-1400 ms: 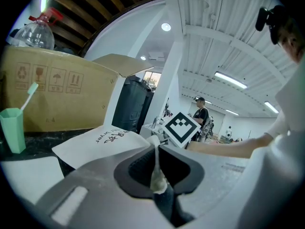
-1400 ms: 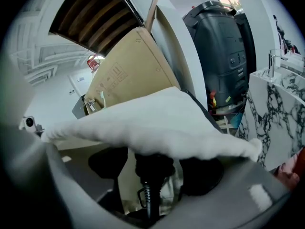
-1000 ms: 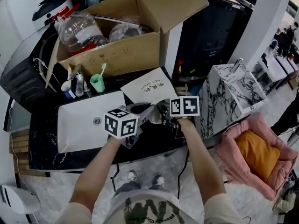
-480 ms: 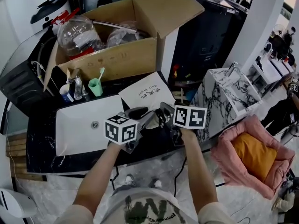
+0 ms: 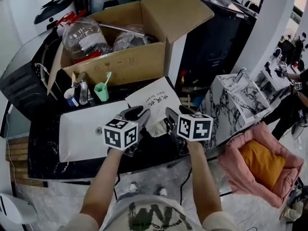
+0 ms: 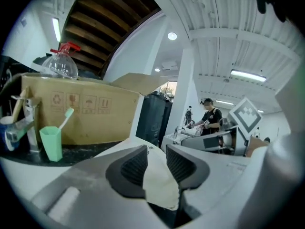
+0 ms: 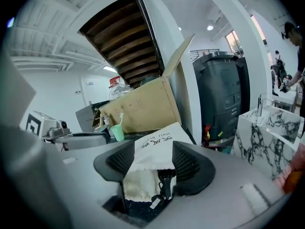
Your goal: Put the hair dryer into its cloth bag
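The white cloth bag (image 5: 151,96) with black lettering lies on the dark counter, its mouth toward me. A black part of the hair dryer with a cord and a white tag (image 7: 163,185) shows at that mouth. My left gripper (image 5: 138,113) is at the mouth's left. Its jaws have just been opening, and the bag's edge (image 6: 159,185) hangs loose between them, left gripper (image 6: 156,151) open. My right gripper (image 5: 175,114) is at the mouth's right. Its jaws have been closing but stand wide, right gripper (image 7: 153,147), with the bag (image 7: 153,154) lying between and beyond them.
A white sink basin (image 5: 82,129) lies left of the grippers. Behind stand a green cup with a toothbrush (image 5: 101,90) and an open cardboard box (image 5: 120,61) holding a plastic bottle (image 5: 84,32). A marble stand (image 5: 236,100) and a pink pet bed (image 5: 260,162) are on the right.
The left jaws have spread apart from a tight pinch at the bag's edge. Both grippers have lifted a little, and the right jaws have narrowed somewhat.
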Demonstrator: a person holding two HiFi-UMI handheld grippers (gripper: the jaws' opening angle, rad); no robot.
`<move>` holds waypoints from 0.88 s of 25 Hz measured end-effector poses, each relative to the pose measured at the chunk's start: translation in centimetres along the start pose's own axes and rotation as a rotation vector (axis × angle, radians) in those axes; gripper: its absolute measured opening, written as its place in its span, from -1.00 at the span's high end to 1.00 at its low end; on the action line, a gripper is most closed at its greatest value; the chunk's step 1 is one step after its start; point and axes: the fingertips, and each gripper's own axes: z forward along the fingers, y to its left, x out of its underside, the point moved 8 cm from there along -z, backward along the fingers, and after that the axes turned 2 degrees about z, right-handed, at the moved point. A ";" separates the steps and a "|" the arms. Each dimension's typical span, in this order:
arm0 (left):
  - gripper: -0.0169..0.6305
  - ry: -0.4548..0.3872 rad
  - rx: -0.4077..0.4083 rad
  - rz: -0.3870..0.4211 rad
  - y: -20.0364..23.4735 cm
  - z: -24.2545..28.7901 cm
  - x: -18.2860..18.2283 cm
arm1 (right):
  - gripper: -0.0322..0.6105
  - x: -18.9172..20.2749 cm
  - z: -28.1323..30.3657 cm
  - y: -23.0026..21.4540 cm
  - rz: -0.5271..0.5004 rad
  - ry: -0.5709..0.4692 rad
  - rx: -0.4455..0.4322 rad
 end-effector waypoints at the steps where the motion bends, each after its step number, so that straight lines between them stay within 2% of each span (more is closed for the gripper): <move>1: 0.54 -0.008 -0.021 0.014 0.3 -0.3 -0.5 | 0.14 -0.3 -0.2 0.2 -0.016 -0.008 0.006; 5: 0.54 -0.038 -0.084 0.051 1.5 -1.9 -2.5 | 0.26 -1.1 -1.0 0.7 -0.062 -0.042 0.026; 8: 0.61 -0.060 -0.122 0.054 2.7 -3.1 -3.6 | 0.37 -1.5 -1.2 1.3 -0.090 -0.064 0.022; 11: 0.62 -0.069 -0.162 0.073 3.5 -3.9 -4.0 | 0.48 -1.8 -1.6 1.5 -0.098 -0.083 0.020; 15: 0.74 -0.088 -0.219 0.095 4.0 -4.6 -4.2 | 0.64 -2.5 -2.3 1.8 -0.121 -0.117 0.026; 19: 0.84 -0.098 -0.233 0.080 4.4 -4.8 -4.1 | 0.87 -2.6 -2.7 1.6 -0.123 -0.147 0.045; 22: 0.91 -0.099 -0.236 0.094 4.3 -4.8 -4.3 | 0.90 -2.8 -2.8 1.6 -0.129 -0.156 0.052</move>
